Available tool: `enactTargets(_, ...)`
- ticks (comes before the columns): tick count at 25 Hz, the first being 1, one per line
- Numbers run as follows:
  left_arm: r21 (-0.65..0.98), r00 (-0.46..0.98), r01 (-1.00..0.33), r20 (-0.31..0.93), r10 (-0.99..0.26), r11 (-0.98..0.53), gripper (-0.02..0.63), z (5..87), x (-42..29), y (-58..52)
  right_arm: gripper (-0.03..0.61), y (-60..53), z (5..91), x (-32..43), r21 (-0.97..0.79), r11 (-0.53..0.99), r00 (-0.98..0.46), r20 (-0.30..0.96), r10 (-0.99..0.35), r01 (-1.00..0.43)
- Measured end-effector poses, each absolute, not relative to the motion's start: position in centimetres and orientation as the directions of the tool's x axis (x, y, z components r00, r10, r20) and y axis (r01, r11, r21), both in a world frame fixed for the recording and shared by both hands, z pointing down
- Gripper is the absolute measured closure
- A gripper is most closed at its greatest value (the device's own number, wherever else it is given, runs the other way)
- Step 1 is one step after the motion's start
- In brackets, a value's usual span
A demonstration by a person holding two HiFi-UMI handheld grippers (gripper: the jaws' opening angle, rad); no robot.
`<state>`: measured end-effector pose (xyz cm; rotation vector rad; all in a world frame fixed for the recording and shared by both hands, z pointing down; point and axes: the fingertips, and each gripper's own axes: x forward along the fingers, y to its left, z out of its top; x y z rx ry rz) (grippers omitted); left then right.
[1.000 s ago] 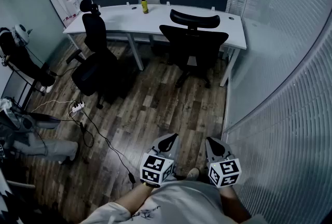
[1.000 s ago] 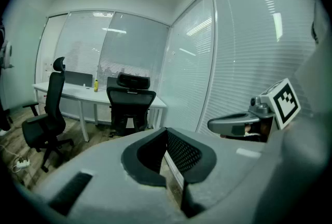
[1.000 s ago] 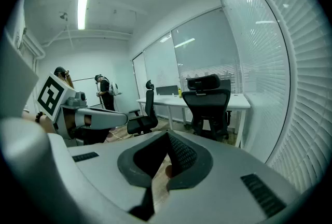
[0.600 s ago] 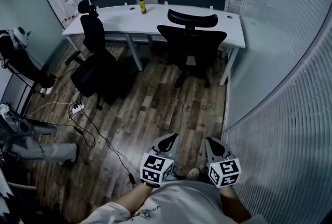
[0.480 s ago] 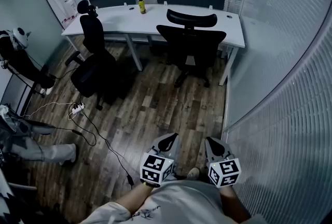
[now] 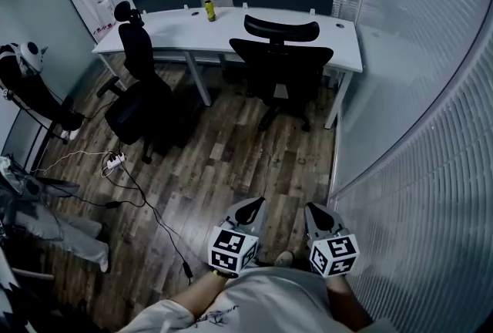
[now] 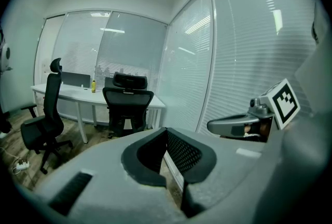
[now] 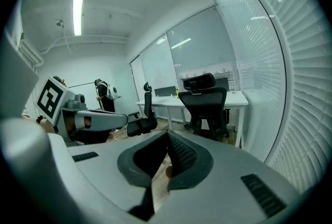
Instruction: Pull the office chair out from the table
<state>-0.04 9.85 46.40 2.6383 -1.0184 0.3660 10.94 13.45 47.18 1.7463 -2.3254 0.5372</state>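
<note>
Grey plastic jaws of the left hand-held gripper (image 6: pixel 249 208) are pressed fully together, the dark mesh pads meeting edge to edge with nothing between them. It holds nothing and touches nothing, hanging above the wooden floor (image 6: pixel 231 162) close in front of the person's body. The right hand-held gripper (image 6: pixel 319 213) sits just beside it at the same height and pointing the same way. Its jaws are likewise closed on themselves and empty, with only floor showing through the small gap beneath the pads in the right gripper view. The black office chair (image 6: pixel 281 62) stands well ahead of both hand-held grippers, roughly in line with the space between them. It is pushed in at the near edge of the white tabletop (image 6: pixel 173 35), with its backrest and headrest facing the hand-held grippers. A second chair (image 6: pixel 139 92) stands ahead and off to the left of the left hand-held gripper, clear of the tabletop and turned sideways. A yellow bottle (image 6: pixel 209 9) stands upright on the tabletop beyond, left of the office chair. A power strip (image 6: pixel 115 160) with its cable lies on the floor, left of the left hand-held gripper. A glass wall with blinds (image 6: pixel 416 154) runs close along the right hand-held gripper's right side
</note>
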Motion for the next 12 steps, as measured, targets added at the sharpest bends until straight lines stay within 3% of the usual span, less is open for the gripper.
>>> enactTargets(12, 0.172, 0.666, -0.740, 0.320, -0.674, -0.650, 0.603, 46.5, 2.5, 8.1, 0.571, 9.8, 46.2, 16.3, -0.165, 0.255, -0.296, 0.316, -0.901, -0.953)
